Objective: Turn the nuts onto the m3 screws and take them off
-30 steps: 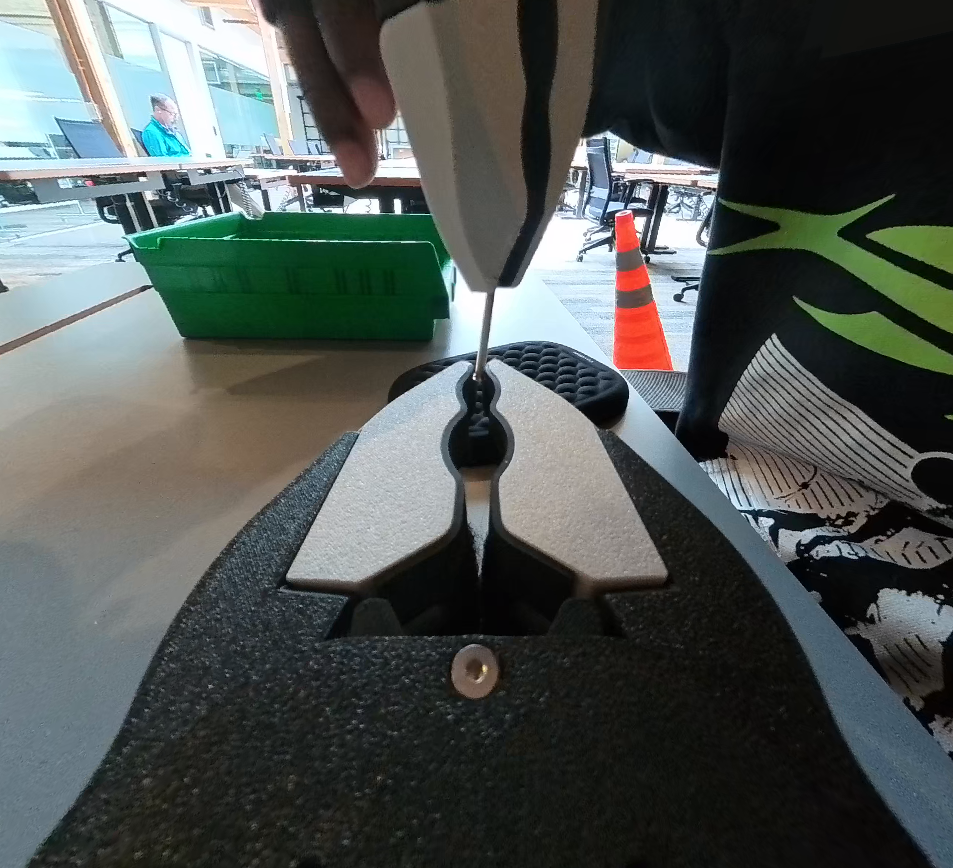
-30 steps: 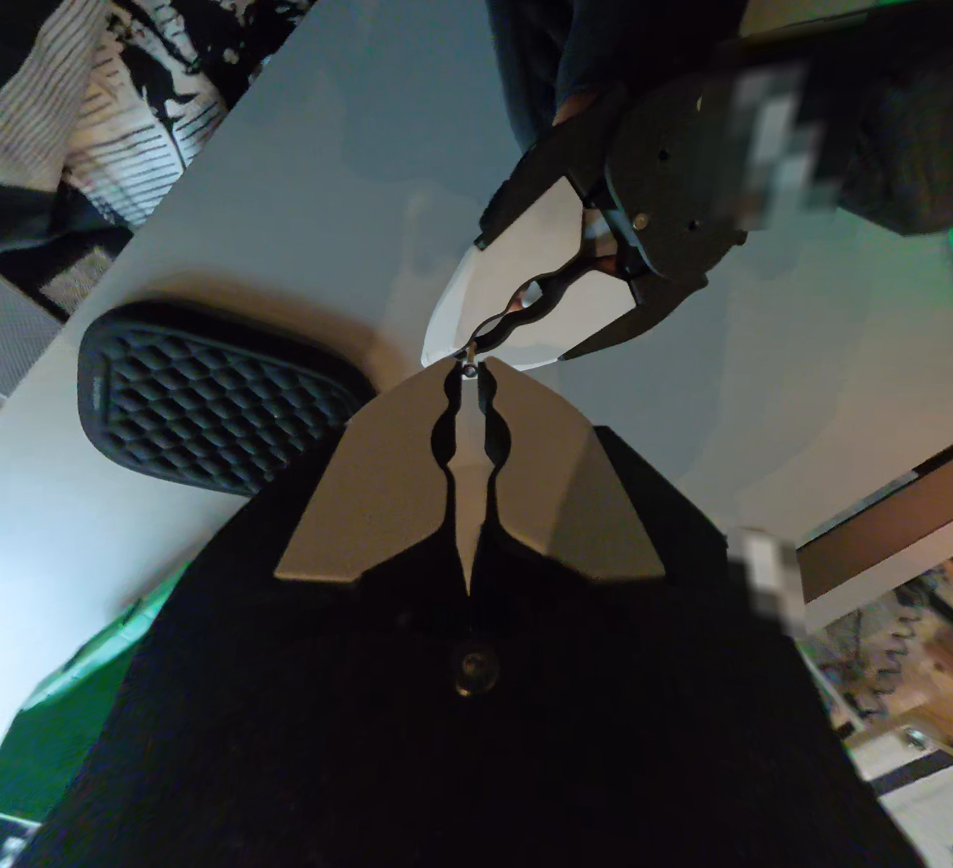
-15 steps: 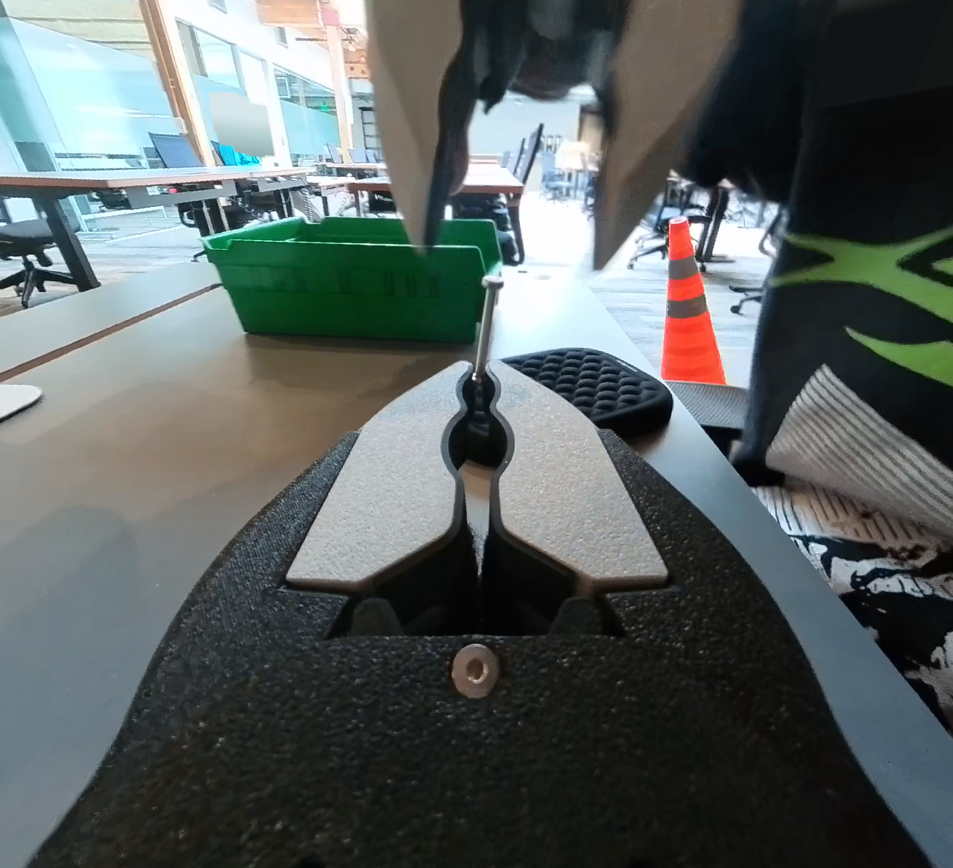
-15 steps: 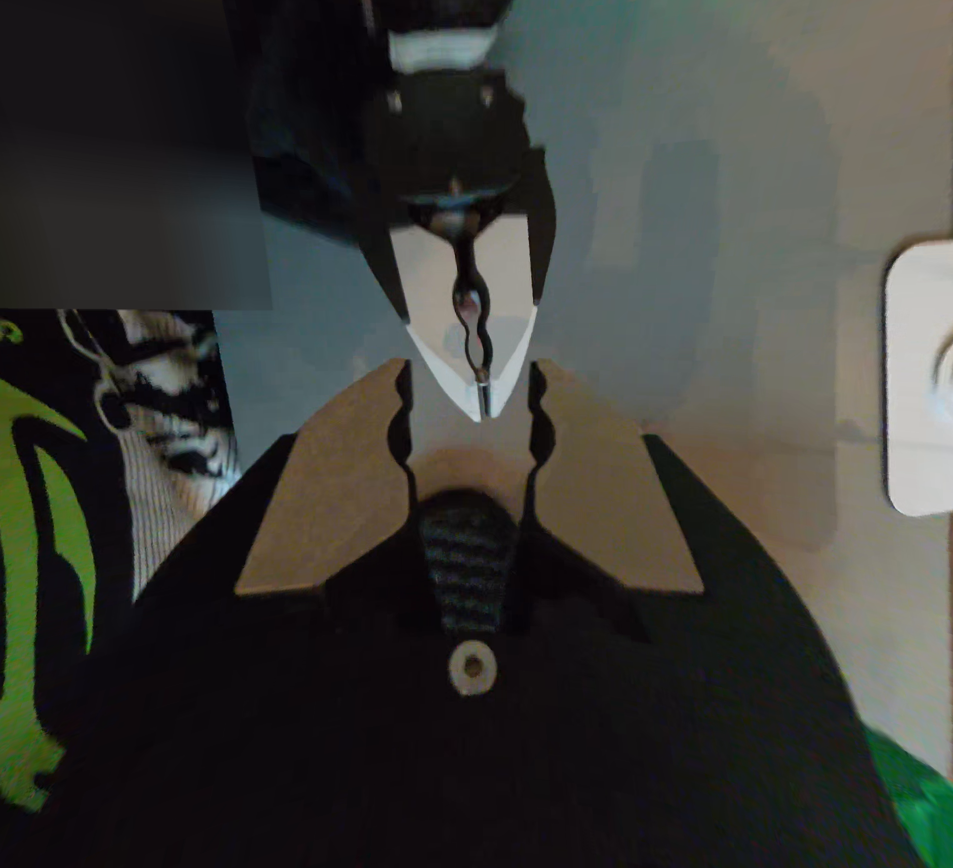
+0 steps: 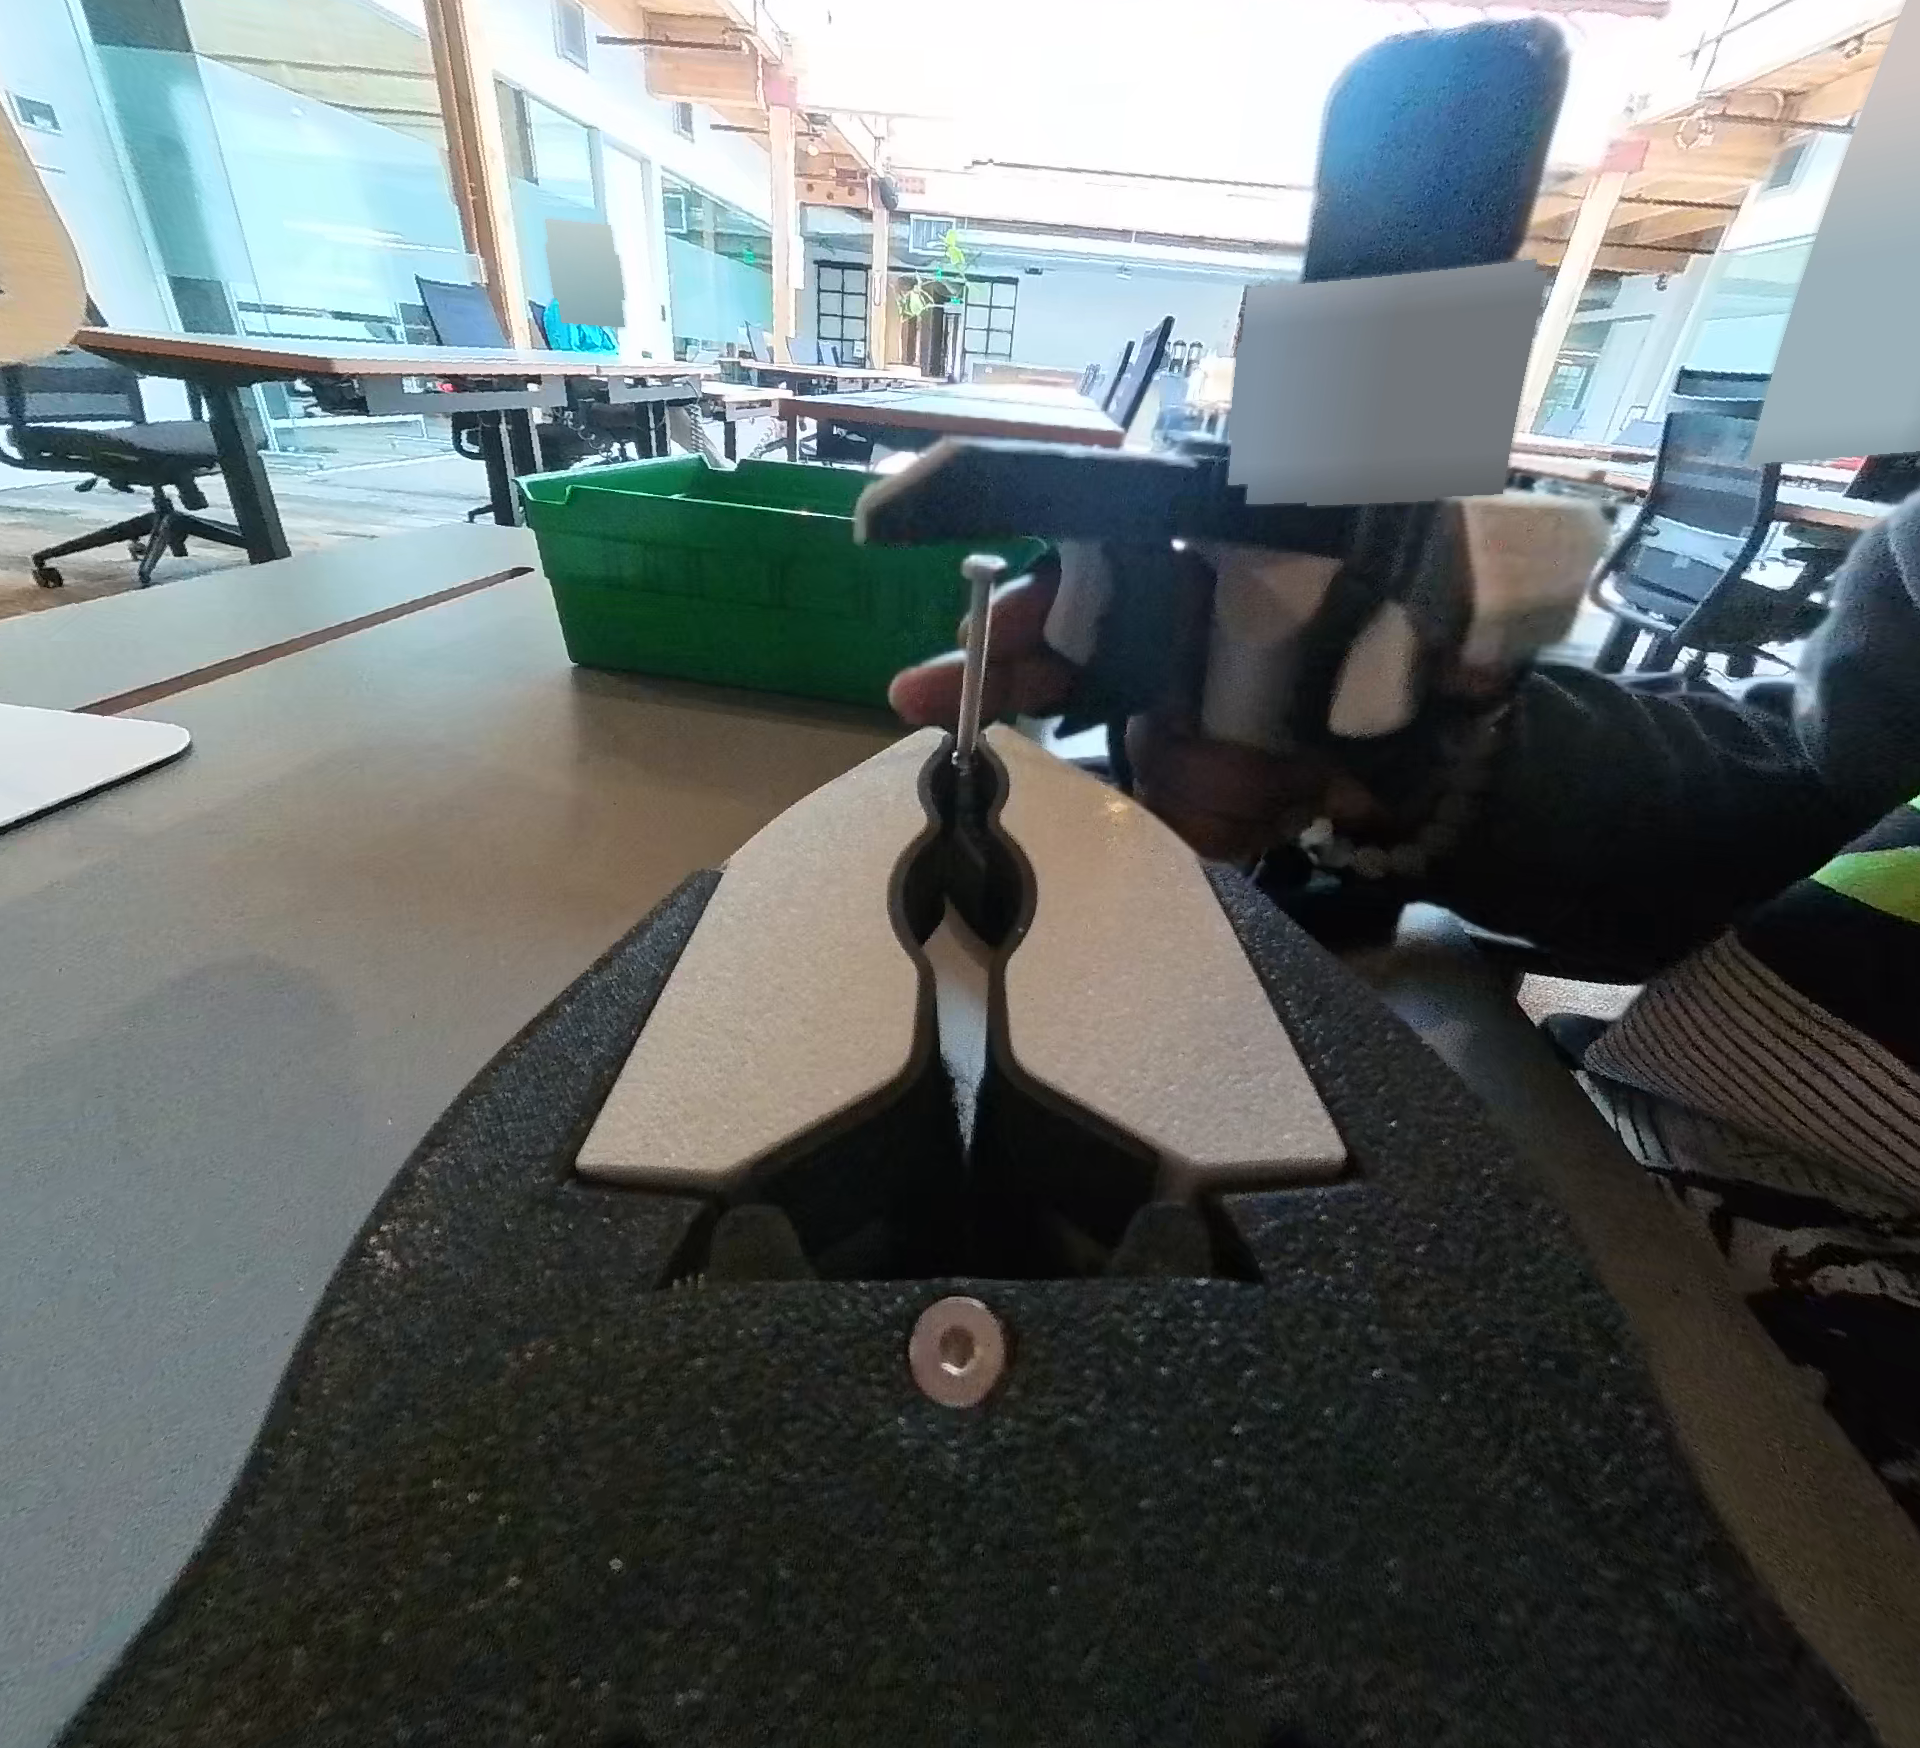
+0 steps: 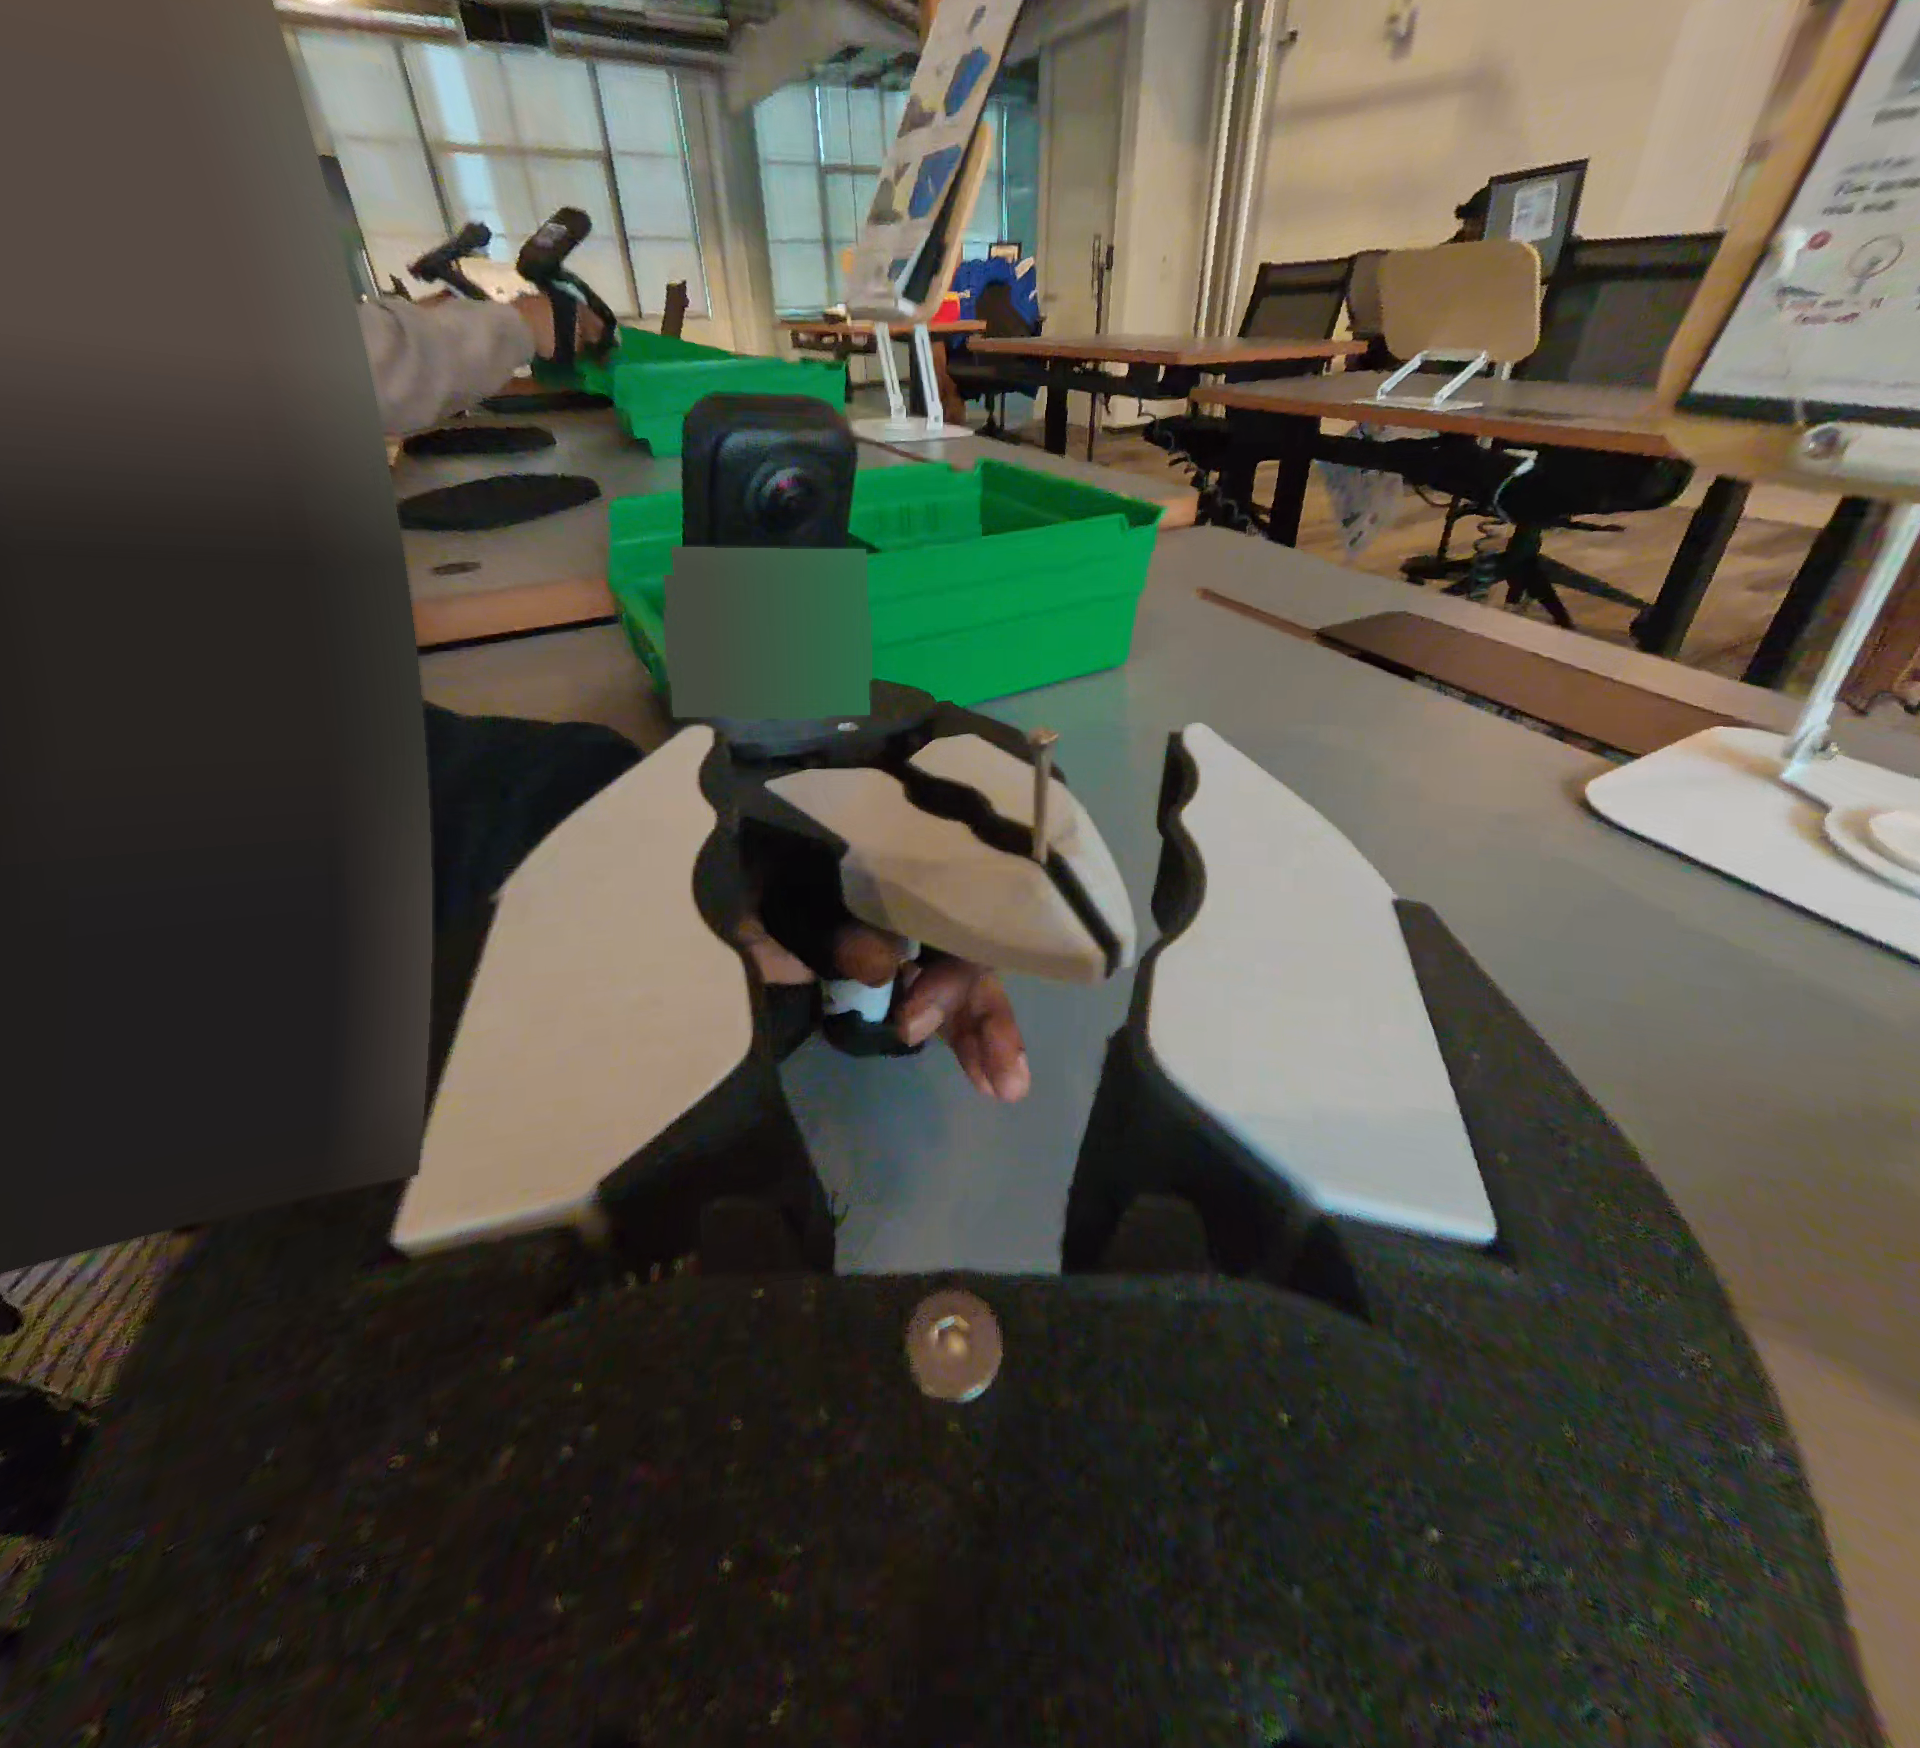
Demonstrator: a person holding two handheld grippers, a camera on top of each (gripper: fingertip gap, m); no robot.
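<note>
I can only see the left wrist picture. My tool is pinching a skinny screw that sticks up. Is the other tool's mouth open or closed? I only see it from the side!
Observer: Open wide. In the right wrist view the right tool has its two pale fingers spread far apart, with nothing between the pads.
Operator: Where is my tool from over there?
Observer: The left tool sits in between those spread fingers, tips shut on the screw, which stands upright.
Operator: Is there a nut on the screw?
Observer: I cannot make one out on the shaft in either view; only the flat head on top shows.
Operator: What is behind my tool?
Observer: A green bin on the grey table.
</note>
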